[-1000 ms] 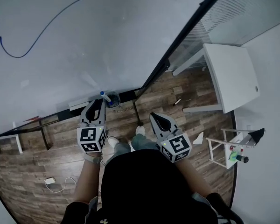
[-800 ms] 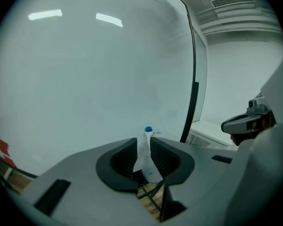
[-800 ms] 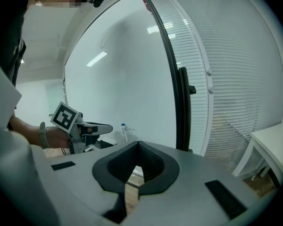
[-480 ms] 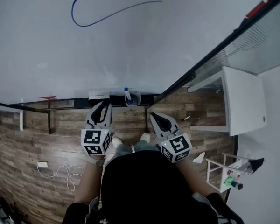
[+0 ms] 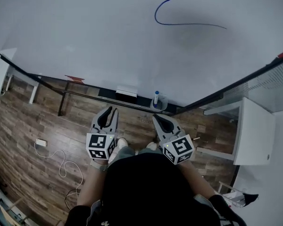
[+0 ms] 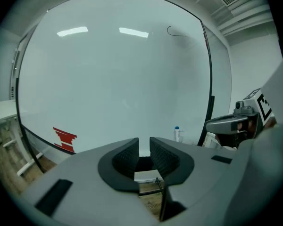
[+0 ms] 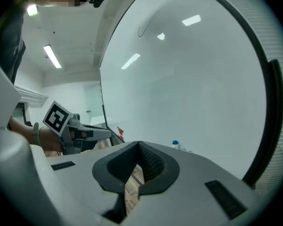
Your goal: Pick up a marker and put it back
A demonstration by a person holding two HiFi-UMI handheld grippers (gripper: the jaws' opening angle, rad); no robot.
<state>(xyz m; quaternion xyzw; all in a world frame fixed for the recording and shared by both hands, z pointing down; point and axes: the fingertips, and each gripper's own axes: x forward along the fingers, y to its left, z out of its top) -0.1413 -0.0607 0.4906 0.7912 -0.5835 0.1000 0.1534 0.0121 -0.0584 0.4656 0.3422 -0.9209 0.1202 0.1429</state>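
Head view: left tool (image 5: 111, 112), right tool (image 5: 157, 118) low before whiteboard (image 5: 85, 32); blue-capped marker (image 5: 156, 97) upright in clear cup (image 5: 162, 104) at board's foot, beyond both tools.
Left gripper view: jaws slightly parted, nothing between.
Right gripper view: jaws pressed together, empty.

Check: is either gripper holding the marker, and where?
Nothing is held: left gripper open and empty, right gripper shut on nothing, marker in its holder.

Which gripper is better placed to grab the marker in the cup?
Right. The right gripper is much closer to the marker than the left gripper, which is off to the side. The right jaws are together, so they must open first.
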